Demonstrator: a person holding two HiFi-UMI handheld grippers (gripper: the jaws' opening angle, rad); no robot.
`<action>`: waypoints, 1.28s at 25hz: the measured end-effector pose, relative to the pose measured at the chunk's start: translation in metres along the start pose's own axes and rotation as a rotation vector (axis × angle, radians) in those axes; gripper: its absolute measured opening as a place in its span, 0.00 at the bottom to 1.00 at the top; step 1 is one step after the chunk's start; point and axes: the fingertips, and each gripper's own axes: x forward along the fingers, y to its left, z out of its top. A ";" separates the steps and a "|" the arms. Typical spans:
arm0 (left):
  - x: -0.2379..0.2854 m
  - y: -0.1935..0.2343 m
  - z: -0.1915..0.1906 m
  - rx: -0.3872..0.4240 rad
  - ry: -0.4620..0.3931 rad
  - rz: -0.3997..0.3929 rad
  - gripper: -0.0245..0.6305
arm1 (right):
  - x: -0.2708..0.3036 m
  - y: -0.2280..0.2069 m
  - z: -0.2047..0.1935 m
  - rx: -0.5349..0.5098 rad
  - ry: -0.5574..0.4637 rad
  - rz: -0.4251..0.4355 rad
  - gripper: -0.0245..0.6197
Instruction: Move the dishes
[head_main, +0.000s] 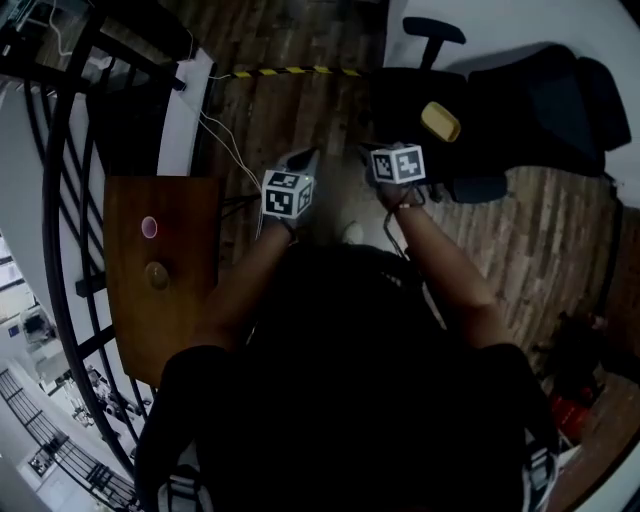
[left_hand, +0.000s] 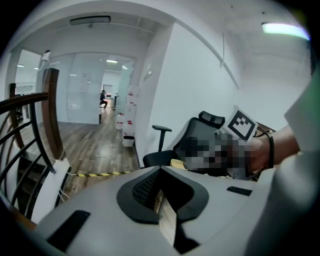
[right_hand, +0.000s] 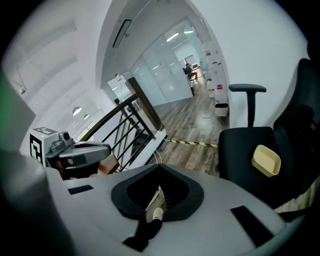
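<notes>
We hold the left tool (left_hand: 160, 172) and the right tool (right_hand: 160, 167) pressed together and empty, and the yellow dish (head_main: 440, 121) rests on the black chair (head_main: 520, 95) ahead and to the right, nearer the right tool.

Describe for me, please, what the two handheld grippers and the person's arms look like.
The left gripper and right gripper are alike: a broad light-grey shell tapering to a point, with a black recess there and small black rectangular insets. Each carries a cube of black-and-white square markers. The person wears a dark short-sleeved top and a dark band on the right wrist.
</notes>
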 end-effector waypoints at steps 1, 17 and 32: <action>0.012 -0.012 0.006 0.017 0.007 -0.021 0.03 | -0.012 -0.016 0.000 0.023 -0.018 -0.018 0.06; 0.163 -0.115 0.061 0.205 0.107 -0.320 0.03 | -0.088 -0.164 -0.004 0.284 -0.153 -0.227 0.06; 0.273 -0.141 0.109 0.306 0.157 -0.476 0.03 | -0.126 -0.276 0.023 0.446 -0.255 -0.396 0.06</action>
